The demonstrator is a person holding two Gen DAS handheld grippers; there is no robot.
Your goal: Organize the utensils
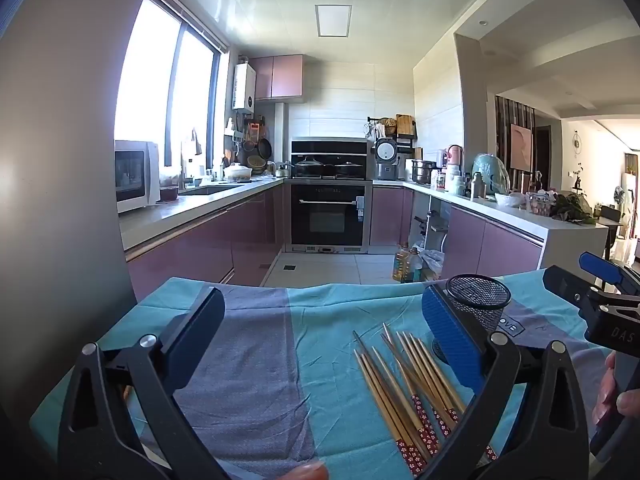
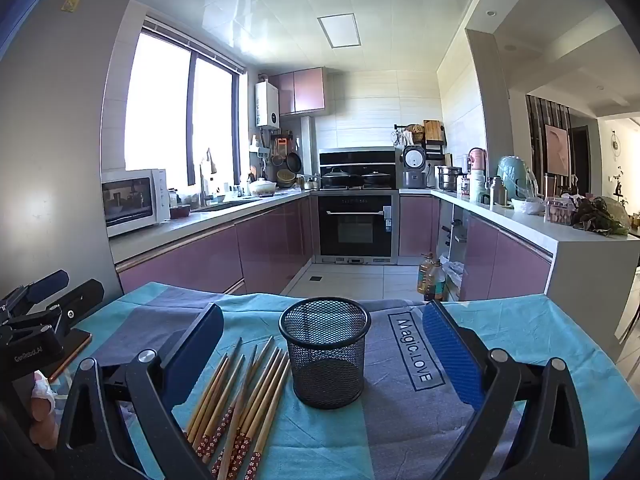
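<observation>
Several bamboo chopsticks [image 1: 404,388] with red flowered ends lie in a loose bundle [image 2: 240,404] on the teal and grey cloth. A black mesh holder [image 2: 325,350] stands upright and empty just right of them; in the left wrist view the mesh holder [image 1: 480,300] shows partly behind a blue pad. My left gripper [image 1: 324,340] is open above the cloth, with the chopsticks near its right finger. My right gripper [image 2: 324,348] is open too, and the holder appears between its fingers without touching them. Each view catches the other gripper at its edge.
The cloth-covered table [image 2: 532,336] ends at its far edge, with kitchen floor beyond. Oil bottles [image 2: 430,278] stand on the floor by a white counter [image 2: 588,248]. A grey fridge wall [image 1: 60,200] rises at the left. A person's fingers [image 1: 618,392] grip the handles.
</observation>
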